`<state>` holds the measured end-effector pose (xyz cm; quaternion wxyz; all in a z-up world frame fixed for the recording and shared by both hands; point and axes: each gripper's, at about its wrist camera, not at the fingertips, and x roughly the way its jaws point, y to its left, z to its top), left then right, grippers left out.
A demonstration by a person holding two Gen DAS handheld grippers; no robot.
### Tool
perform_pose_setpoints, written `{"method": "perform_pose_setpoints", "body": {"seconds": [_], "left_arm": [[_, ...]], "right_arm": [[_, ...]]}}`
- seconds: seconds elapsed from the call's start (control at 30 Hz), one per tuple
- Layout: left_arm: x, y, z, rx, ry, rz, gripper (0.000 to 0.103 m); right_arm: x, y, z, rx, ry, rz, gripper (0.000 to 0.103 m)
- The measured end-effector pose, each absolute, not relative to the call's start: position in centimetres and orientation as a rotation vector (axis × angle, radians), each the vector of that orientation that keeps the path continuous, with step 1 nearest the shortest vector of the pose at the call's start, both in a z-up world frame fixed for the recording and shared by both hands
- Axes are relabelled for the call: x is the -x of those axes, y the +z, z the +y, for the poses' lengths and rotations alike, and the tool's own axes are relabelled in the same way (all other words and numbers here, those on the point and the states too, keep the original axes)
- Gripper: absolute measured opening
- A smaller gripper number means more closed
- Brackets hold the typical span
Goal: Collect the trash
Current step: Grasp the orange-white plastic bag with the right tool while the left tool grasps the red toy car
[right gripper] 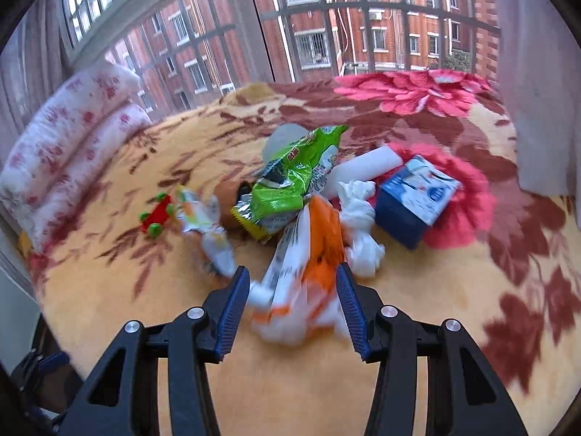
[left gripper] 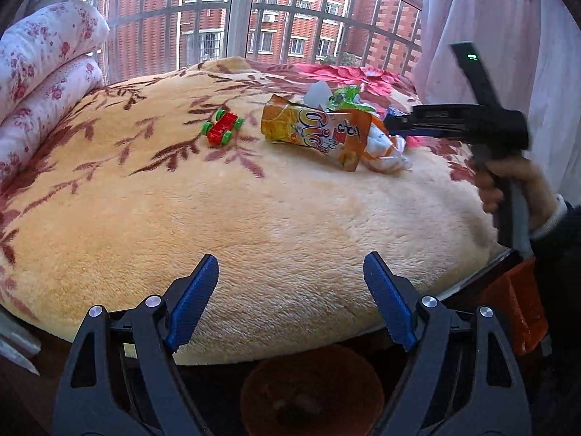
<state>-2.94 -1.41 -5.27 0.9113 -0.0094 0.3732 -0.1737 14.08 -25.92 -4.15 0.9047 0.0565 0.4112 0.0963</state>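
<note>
Where barred windows (left gripper: pixel 232 36) rise, perhaps a bed's floral blanket (left gripper: pixel 254 225) spreads.

a home bedroom: plush floral blanket (left gripper: pixel 254 218) over a bed, folded quilt (left gripper: pixel 43 72), barred window (left gripper: pixel 218 18) facing brick flats.

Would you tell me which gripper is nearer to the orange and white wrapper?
Right. The right gripper has the orange and white wrapper between its fingers; the left gripper hangs open at the blanket's near edge, well short.

Bare blanket (left gripper: pixel 272 218) in front, trash pile (right gripper: pixel 297 196) beyond, toy car (left gripper: pixel 222 126) beside it
</note>
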Motion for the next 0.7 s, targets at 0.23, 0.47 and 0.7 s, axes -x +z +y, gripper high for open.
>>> {"method": "perform_pose_setpoints", "body": {"seconds": [0.23, 0.47, 0.7], "left_arm": [[2.2, -5.7, -0.2, 0.078, -0.365, 0.789, 0.080], [1.7, -5.7, 0.0, 0.092, -0.367, 0.799, 0.080], [0.5, -4.6, 0.3, 0.106, -0.369, 0.785, 0.080]], "right_arm": [[-20.3, -7.3, -26.0, -0.186, 0.160, 1.064, 0.042], [-20.6, -7.9, -26.8, -0.231, 0.204, 1.106, 0.010], [-14.3, -3.2, -29.4, -0.230, 0.204, 0.883, 0.010]]}}
